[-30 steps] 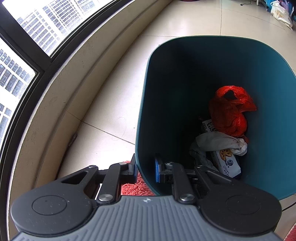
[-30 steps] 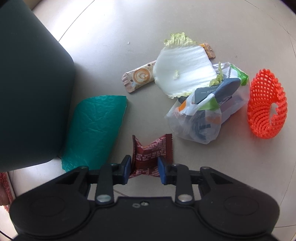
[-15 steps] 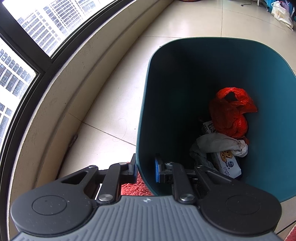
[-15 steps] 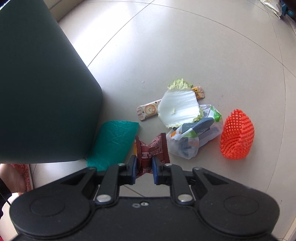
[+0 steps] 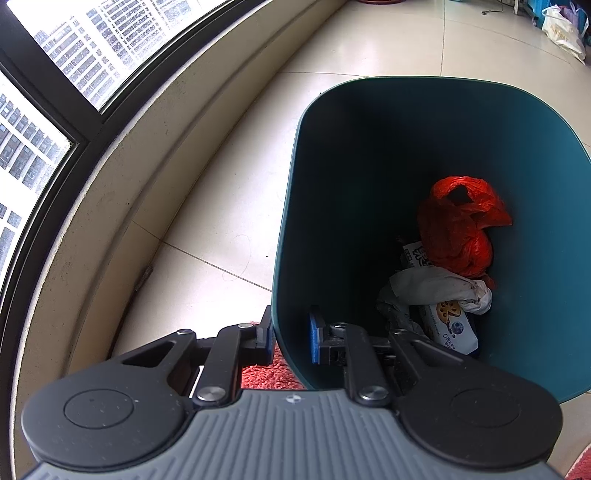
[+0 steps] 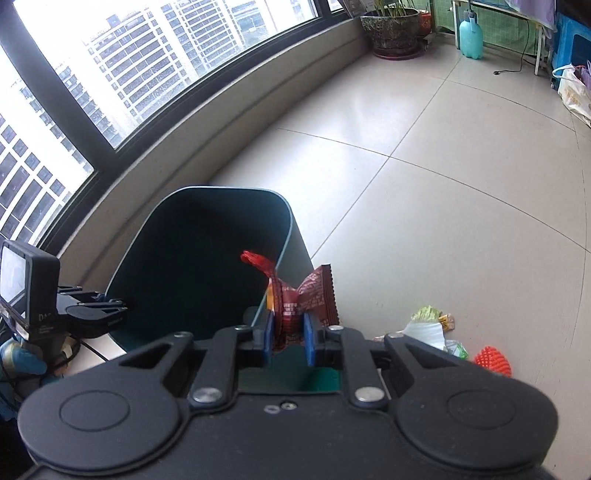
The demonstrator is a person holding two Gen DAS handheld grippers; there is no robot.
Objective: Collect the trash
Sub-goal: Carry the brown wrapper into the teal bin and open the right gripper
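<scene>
My left gripper [image 5: 290,334] is shut on the near rim of the teal bin [image 5: 288,236], one pad outside the wall and one inside. A red plastic bag [image 5: 458,225], crumpled paper [image 5: 436,288] and a snack packet [image 5: 452,325] lie in the bin's bottom. My right gripper [image 6: 287,338] is shut on a dark red snack wrapper [image 6: 306,295] and holds it in the air beside the bin [image 6: 207,269], near its right rim. In the right wrist view the other gripper [image 6: 85,310] shows at the bin's left rim.
More trash lies on the tiled floor at the right: a cabbage leaf [image 6: 424,325], a clear bag [image 6: 456,349] and an orange net [image 6: 493,360]. A curved window ledge [image 5: 122,177] runs behind the bin. A potted plant [image 6: 393,27] and a shelf stand far off.
My right gripper closed on the red wrapper on the floor and rose high with it, tilting up toward the bin's rim. The left gripper kept its hold on the bin.
</scene>
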